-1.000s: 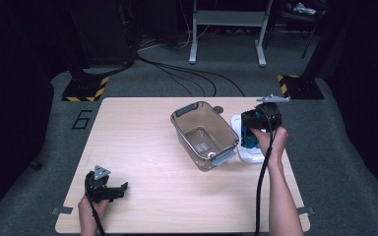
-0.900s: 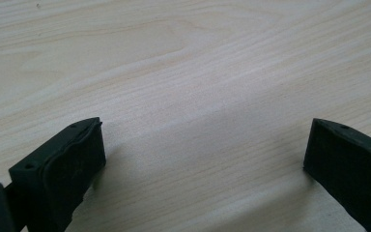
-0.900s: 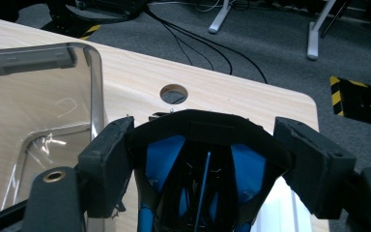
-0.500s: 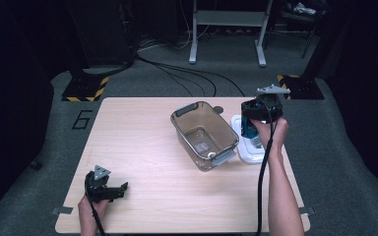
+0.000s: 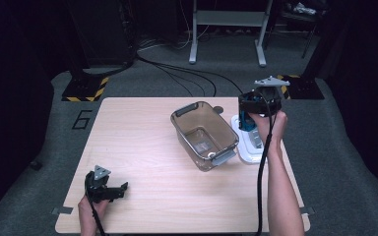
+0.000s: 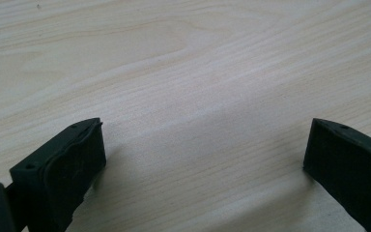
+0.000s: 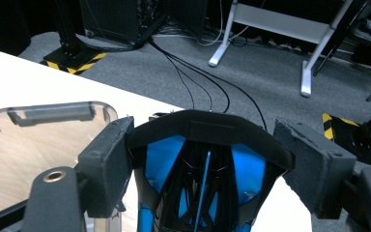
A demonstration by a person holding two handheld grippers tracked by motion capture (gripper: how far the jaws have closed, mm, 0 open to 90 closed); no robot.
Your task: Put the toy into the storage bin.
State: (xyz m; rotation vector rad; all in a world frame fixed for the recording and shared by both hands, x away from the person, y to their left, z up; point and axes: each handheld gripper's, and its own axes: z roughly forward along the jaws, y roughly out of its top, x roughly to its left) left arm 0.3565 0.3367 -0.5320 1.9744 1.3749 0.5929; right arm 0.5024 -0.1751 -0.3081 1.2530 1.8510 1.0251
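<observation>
Pale wood bench [image 5: 142, 147] under me, dark floor and cables beyond. My right gripper [image 7: 207, 169] has its jaws clamped on a blue and black object [image 7: 203, 164], raised just above the white tray [image 5: 248, 147] at the bench's right edge, beside the clear plastic tub [image 5: 204, 135]. What the object is I cannot make out; its lower part is cut off. My left gripper [image 6: 203, 159] rests near the front left corner, jaws wide and empty, with bare wood all around.

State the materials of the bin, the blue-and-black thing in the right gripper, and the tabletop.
Bin: clear smoky plastic, probably; the table's grain shows through its walls.
Blue-and-black thing: apparently moulded plastic, glossy blue panels under a matte black band.
Tabletop: pale wood or wood-look laminate, matte, grained.
</observation>
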